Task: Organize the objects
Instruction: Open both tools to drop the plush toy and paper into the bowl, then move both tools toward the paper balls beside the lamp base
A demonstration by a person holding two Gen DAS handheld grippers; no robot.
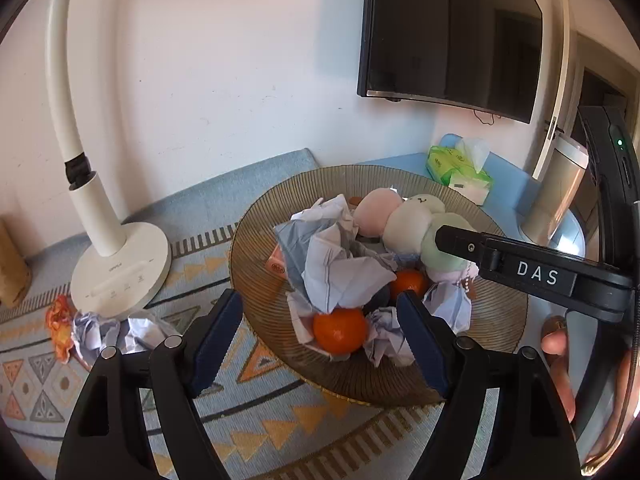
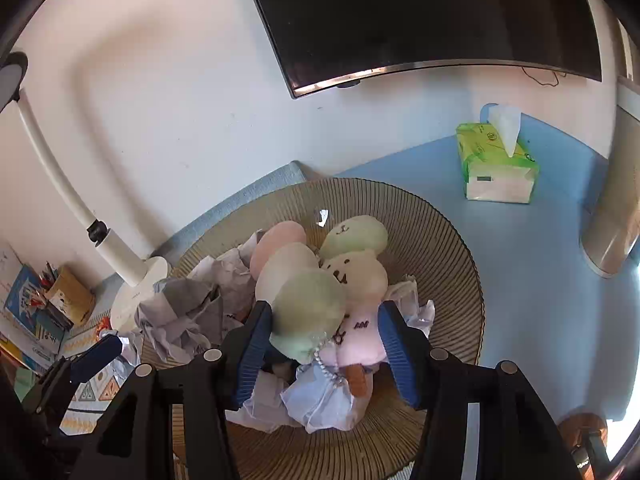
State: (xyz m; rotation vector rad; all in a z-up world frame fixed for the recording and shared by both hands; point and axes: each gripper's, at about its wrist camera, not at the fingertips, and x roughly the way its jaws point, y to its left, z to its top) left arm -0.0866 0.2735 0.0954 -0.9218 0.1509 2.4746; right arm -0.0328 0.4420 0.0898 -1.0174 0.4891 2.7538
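Both my grippers tilt downward over the ribbed brown plate, which sits on a patterned mat. My left gripper stands with its jaws parted, and the blue pads touch nothing; between them, down in the plate, lie an orange and crumpled paper, with a second orange just behind. My right gripper hangs over the plush toys piled in the plate, jaws apart on either side of the green and pink ones; I cannot tell whether the pads touch them. More crumpled paper lies off the plate by the white lamp base. A green tissue pack sits well apart on the blue surface.
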